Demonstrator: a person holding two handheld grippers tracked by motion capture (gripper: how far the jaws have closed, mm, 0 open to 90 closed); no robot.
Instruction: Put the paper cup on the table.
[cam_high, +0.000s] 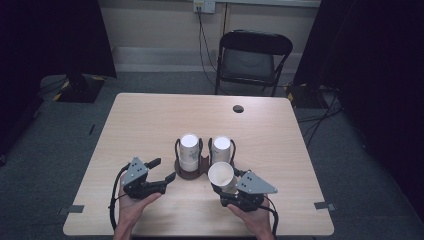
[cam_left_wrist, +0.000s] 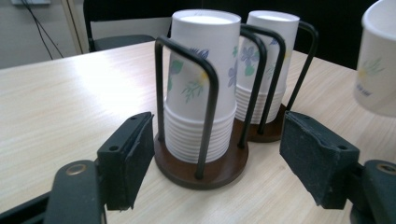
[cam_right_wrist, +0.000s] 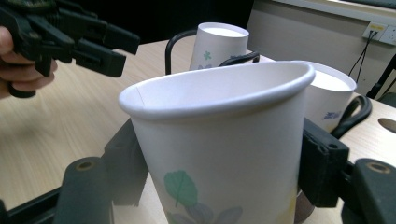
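Nearest the high camera, two bare forearms enter from the bottom edge, each hand wrapped around a black gripper topped with a grey three-cornered plate.

Left gripper (cam_high: 162, 170): jaws spread wide, nothing between them, aimed toward the cup rack. In the left gripper view its pads (cam_left_wrist: 133, 154) are matte black blocks with a fine grainy face, standing apart on either side of the near rack base.

Cup rack (cam_high: 191, 172): two round dark-brown discs, smooth, joined side by side, each fenced by thin black bent-wire hoops. Each disc carries a stack of inverted paper cups. Left stack (cam_high: 189, 150) and right stack (cam_high: 220, 148) are white, tapered, printed with small green and violet flowers; the rolled rims form tight ribbing low on each stack. Rack sits near the table's middle, slightly toward the person.

Right gripper (cam_high: 227, 187): clamped on a single paper cup (cam_high: 221, 175), mouth up and tilted, held just in front of the right stack. In the right gripper view the jaws press both sides of its wall; rolled lip, a vertical seam inside and a green leaf print are visible.

Table (cam_high: 150, 120): pale wood-grain laminate, rounded corners, a dark round cable hole (cam_high: 238, 108) toward the far edge. Beyond it, a black folding chair (cam_high: 252, 60) on grey carpet.
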